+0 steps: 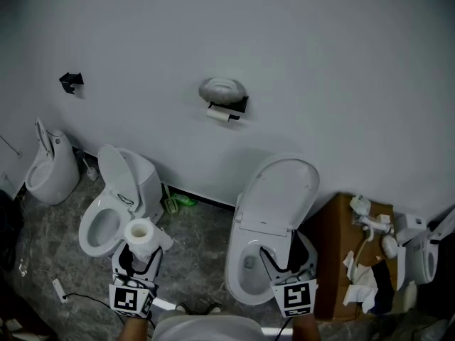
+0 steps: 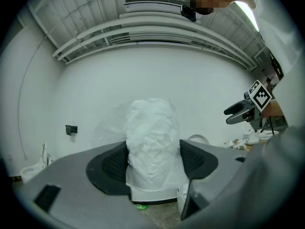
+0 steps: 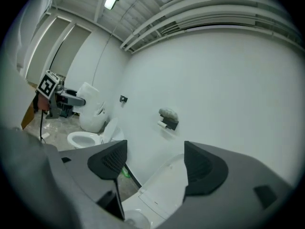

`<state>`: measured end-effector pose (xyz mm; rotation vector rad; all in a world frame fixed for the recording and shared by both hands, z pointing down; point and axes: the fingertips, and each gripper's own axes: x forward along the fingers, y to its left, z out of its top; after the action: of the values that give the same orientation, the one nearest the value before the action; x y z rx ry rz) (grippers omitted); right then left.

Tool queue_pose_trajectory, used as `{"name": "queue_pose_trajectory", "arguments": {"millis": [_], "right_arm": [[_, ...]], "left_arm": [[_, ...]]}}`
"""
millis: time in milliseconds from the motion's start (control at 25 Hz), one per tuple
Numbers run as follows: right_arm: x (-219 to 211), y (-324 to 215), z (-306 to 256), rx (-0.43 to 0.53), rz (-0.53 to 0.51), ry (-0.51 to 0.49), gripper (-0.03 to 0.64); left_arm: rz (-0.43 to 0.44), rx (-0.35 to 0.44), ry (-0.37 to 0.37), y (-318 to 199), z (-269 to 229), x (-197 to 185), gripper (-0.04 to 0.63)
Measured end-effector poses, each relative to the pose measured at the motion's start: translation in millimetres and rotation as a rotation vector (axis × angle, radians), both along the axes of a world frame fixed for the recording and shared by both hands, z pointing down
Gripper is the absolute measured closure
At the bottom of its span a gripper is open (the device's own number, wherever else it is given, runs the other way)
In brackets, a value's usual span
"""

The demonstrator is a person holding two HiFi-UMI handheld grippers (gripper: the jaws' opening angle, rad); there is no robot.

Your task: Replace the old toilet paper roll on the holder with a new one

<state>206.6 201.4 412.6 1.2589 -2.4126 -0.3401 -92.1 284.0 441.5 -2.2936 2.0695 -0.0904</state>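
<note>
On the white wall hangs the toilet paper holder with a domed grey cover, and a thin, nearly used-up old roll sits under it. The holder also shows small and far off in the right gripper view. My left gripper is shut on a new roll standing upright, low at the left. Its white wrapping fills the gap between the left gripper's pads. My right gripper stands open and empty above the right toilet, its jaws wide apart. Both grippers are well short of the holder.
Two open toilets stand against the wall, one at the left and one at the right. A further white fixture is at the far left. A cardboard box with clutter is at the right. A black hook is on the wall.
</note>
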Motion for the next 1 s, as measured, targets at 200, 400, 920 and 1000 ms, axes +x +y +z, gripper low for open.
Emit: {"name": "queue_pose_trajectory", "arguments": {"millis": [200,400,920,1000], "right_arm": [[8,-10,14,-0.022,-0.008,0.009,0.268],[8,-18,24,-0.038,-0.03,0.007,0.268],[-28,-98,28,-0.044,0.05,0.057,0.268],[-42,-121,23,-0.042,0.066,0.062,0.268]], "left_arm": [[-0.008,-0.013,-0.02,-9,1,9,0.279],[-0.001,-0.003,-0.048,-24,-8,16,0.279],[0.097,0.023,0.0,-138,5,-14,0.279],[0.131,0.034,0.006,-167,-1,-19,0.279]]}}
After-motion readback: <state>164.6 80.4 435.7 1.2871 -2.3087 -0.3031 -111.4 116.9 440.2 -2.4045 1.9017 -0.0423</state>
